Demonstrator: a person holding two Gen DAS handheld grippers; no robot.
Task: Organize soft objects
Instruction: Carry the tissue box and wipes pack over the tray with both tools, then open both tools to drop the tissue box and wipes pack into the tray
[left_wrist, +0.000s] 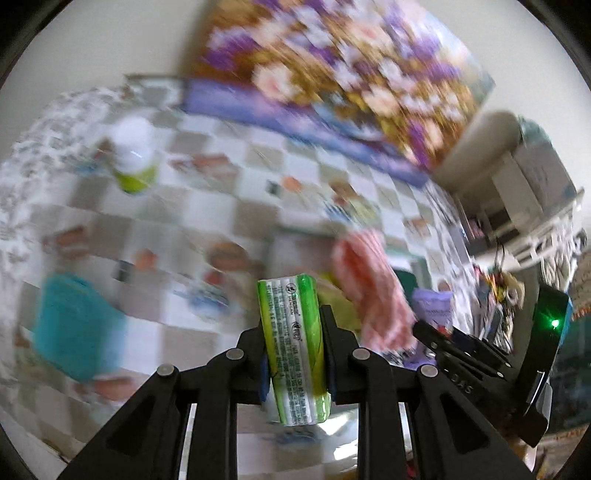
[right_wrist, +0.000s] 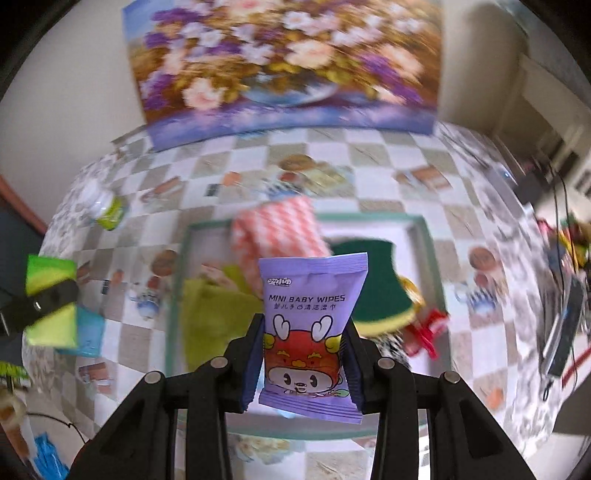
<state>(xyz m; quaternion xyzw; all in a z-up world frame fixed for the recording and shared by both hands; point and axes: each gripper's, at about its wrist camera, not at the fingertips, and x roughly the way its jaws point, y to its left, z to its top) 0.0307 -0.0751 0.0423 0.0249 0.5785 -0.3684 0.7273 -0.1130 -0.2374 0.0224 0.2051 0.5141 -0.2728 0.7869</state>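
My left gripper (left_wrist: 293, 325) is shut on a green tissue pack (left_wrist: 295, 347) and holds it above the checkered table. The same pack (right_wrist: 50, 295) and left gripper show at the left edge of the right wrist view. My right gripper (right_wrist: 304, 332) is shut on a purple "Mini Baby Wipes" pack (right_wrist: 312, 332) over a green-rimmed white tray (right_wrist: 428, 251). The tray holds a red-and-white checked cloth (right_wrist: 277, 232), a yellow-green cloth (right_wrist: 214, 317) and a dark green sponge (right_wrist: 373, 288). The purple pack (left_wrist: 432, 306) and checked cloth (left_wrist: 373, 288) also show in the left wrist view.
A white-capped green bottle (left_wrist: 135, 158) lies on the table at the far left. A teal packet (left_wrist: 74, 328) lies at the left. A floral painting (right_wrist: 284, 62) leans against the back wall. Red and yellow items (right_wrist: 424, 325) lie at the tray's right. Cluttered shelves and cables (right_wrist: 561, 295) stand at the right.
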